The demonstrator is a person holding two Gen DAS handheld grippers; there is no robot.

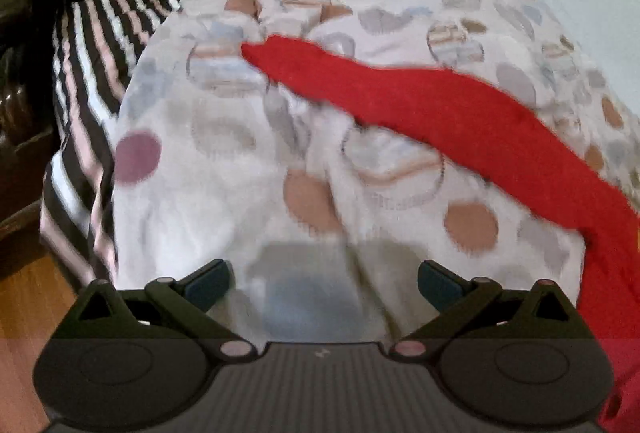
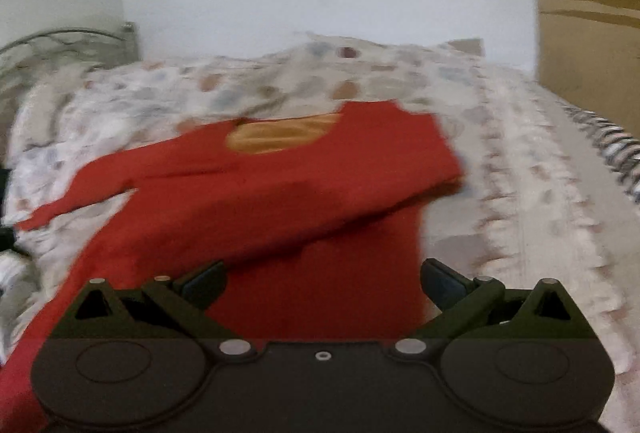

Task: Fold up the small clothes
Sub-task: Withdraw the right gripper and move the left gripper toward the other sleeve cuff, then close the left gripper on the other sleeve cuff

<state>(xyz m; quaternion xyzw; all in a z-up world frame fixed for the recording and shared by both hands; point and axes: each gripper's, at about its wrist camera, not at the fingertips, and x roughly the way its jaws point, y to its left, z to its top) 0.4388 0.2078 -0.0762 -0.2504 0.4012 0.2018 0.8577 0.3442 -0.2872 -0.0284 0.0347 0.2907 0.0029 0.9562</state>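
**Red shirt spread on the patterned bed cover, both grippers spread and holding nothing**

The red shirt (image 2: pixel 280 201) lies ahead of the right gripper (image 2: pixel 322 283), blurred; its hem is hidden under the gripper body and its lower left part is cut off by the frame. One sleeve lies folded across the chest. The other sleeve (image 1: pixel 420 105) stretches ahead and to the right of the left gripper (image 1: pixel 324 283). Bare bed cover (image 1: pixel 224 193) lies between that gripper's parted fingers, and more lies right of the shirt. A striped blanket (image 1: pixel 88 73) hangs at the bed's left edge.
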